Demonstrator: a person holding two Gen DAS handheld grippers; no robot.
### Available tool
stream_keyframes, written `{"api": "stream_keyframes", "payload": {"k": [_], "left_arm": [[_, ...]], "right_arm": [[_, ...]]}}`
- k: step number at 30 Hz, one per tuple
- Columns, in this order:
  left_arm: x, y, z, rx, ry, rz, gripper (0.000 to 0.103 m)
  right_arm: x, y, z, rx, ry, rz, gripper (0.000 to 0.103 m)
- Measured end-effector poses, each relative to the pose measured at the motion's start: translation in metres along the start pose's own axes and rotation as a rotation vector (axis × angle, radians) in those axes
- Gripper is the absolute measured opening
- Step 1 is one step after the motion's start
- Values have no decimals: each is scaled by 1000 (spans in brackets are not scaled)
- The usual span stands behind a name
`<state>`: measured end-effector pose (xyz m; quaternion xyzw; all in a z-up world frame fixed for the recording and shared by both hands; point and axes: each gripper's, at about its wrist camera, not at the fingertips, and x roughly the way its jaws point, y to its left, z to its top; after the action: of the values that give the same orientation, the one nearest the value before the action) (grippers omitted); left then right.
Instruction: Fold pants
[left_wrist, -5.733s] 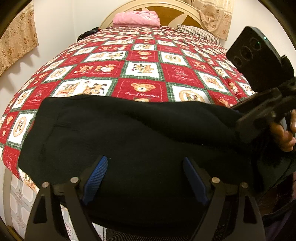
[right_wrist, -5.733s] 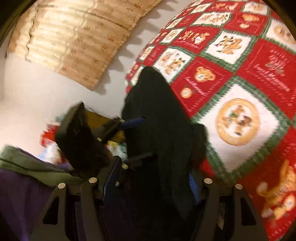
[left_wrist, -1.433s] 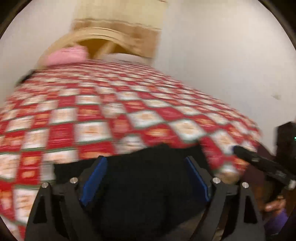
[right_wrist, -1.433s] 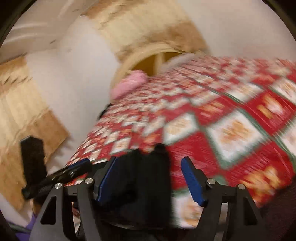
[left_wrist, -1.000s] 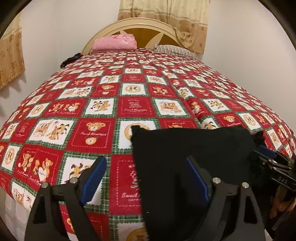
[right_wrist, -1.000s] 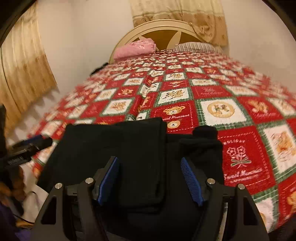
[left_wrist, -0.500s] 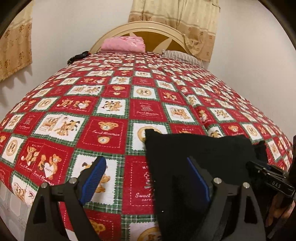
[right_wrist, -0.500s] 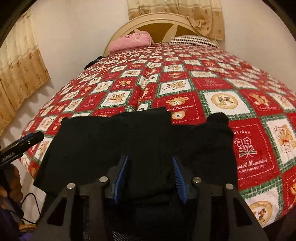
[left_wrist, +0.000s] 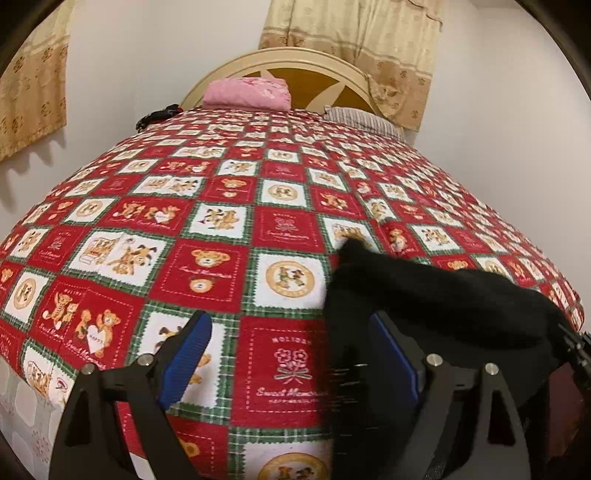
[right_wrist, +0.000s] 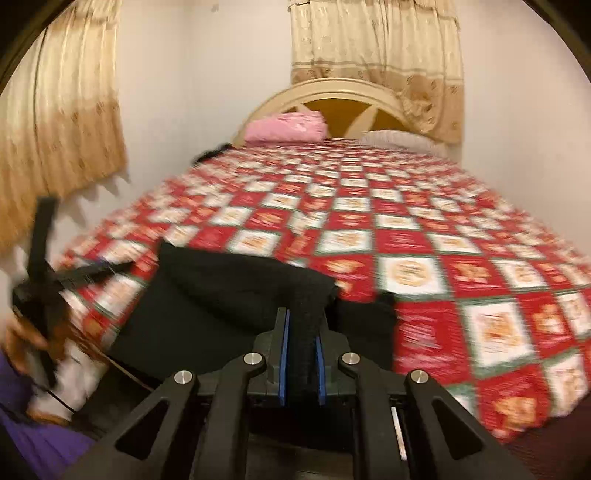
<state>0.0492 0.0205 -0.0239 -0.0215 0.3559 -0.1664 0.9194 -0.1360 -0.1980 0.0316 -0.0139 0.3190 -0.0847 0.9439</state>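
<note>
The black pants (left_wrist: 436, 295) lie folded into a thick bundle near the foot edge of the bed. In the left wrist view they sit to the right; my left gripper (left_wrist: 291, 354) is open and empty over the red teddy-bear quilt (left_wrist: 229, 206), its right finger against the bundle's left side. In the right wrist view the pants (right_wrist: 229, 295) lie ahead and left. My right gripper (right_wrist: 301, 354) is shut on a fold of the pants at their near edge. The view is blurred.
A pink folded blanket (left_wrist: 247, 94) and a striped pillow (left_wrist: 362, 120) lie at the headboard (left_wrist: 317, 74). A dark object (left_wrist: 157, 116) sits at the far left bed edge. Curtains hang on both walls. The other hand-held gripper (right_wrist: 44, 273) shows at the left.
My right gripper has closed on the pants' near fold and is moving. My left gripper has shifted left off the bundle and stays open. The bundle looks bunched higher.
</note>
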Motion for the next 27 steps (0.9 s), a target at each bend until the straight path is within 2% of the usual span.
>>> {"api": "stream_keyframes", "payload": {"k": [2,3,5,7,8,10,12,13,15,17,19,20,23,27], "left_arm": [[5,-6,-2,18,16,2,90],[8,-9,-4,25,27,5,90],[11,-13,-6,35,44,4,90],[12,-17,-8,45,53,6,90],[12,-18,-9,47,53,9,90],[12,-18,-9,46,53,9,90],[13,-18,-10,44,55,15,90],[14,-17,-10,41,61,18,90],[18,-15,-10,35,72,19,90],[20,-14,-10,32,77,16,90],[19,-14,-11,36,75,17,90],[19,-14,-10,36,73,18,90],[18,-9,-9,29,62,24,90],[23,-1,-8,3,80,21,90]], "right_arm": [[7,-6,-17,-40,28,-75,12],[16,-10,-26,-43,55,-86,12],[38,-20,-41,-2,111,-62,13],[45,-22,-48,52,76,-20,18],[44,-21,-46,68,67,14,33],[44,-21,-36,116,88,123,55],[33,-26,-27,166,31,196,56],[25,-29,-20,192,-9,235,60],[18,-34,-7,223,-79,272,62],[25,-45,5,219,-91,245,62],[49,-52,15,192,-62,204,59],[63,-59,17,185,-30,199,53],[113,-55,13,181,94,224,47],[120,-36,3,140,97,210,47]]}}
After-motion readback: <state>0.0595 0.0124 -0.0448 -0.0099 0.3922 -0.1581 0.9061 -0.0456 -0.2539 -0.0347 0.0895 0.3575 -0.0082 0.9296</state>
